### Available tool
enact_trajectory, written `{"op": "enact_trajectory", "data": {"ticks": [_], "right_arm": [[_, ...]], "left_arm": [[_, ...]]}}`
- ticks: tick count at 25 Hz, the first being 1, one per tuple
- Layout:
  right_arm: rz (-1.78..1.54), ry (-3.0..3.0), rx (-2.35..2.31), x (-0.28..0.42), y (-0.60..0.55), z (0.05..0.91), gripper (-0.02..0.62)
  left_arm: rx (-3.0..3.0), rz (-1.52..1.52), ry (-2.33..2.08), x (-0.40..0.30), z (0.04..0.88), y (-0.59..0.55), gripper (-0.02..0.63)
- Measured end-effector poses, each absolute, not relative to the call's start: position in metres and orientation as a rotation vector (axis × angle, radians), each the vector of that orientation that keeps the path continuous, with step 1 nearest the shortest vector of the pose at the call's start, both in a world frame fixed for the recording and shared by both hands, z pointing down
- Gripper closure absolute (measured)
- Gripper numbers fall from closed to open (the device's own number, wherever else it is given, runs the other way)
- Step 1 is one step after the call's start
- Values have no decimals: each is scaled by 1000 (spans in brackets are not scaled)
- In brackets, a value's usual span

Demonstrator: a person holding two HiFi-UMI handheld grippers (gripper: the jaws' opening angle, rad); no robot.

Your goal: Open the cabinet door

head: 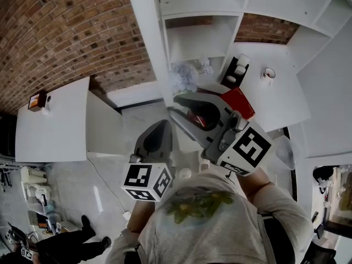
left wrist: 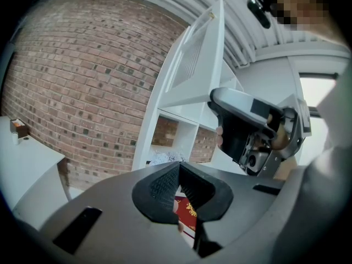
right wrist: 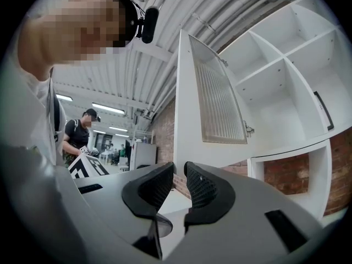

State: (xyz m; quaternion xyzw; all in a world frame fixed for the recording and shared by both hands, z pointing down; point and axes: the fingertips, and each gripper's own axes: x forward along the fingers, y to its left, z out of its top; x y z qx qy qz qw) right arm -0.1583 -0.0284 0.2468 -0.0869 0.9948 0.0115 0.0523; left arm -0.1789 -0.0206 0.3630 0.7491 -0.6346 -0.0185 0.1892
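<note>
Holding nothing, my right gripper [right wrist: 179, 170] has its two ribbed pads a narrow slit apart with only air in the gap, and it points slightly upward toward the cabinet door [right wrist: 215, 95]. My left gripper [left wrist: 179, 172] has its pads pressed together at the tips, also on nothing; through the notch below them I see a red box [left wrist: 186, 213] on the low shelf. Beyond both sets of jaws the door stands swung well out from the white cabinet [right wrist: 283, 87], its ribbed glass panel turned almost edge-on to me and the bare compartments behind it exposed. Neither gripper touches the door; from the right gripper view its lower edge hangs above and just beyond my pads. I judge the opening step to be as good as finished, with the door already at a wide angle. If anything is left, it is only a last nudge: I would lift the right gripper to the free edge, set one pad flat against it and push gently outward, watching that the hinges are not forced. Otherwise the next move is simply drawing both grippers back.
</note>
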Motion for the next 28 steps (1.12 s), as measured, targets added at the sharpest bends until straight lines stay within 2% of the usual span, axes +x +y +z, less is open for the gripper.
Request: {"op": "enact_trajectory", "data": {"ticks": [13,28], "right_arm": [[-200,3097,-354,-138,-30,304,552],[-306,3176,-506,-110,-32,350,566]], "left_arm": [[2128,-27,-1729,-169,371,-22,595],[2167,18,-1615,-135,384,-32,595]]}}
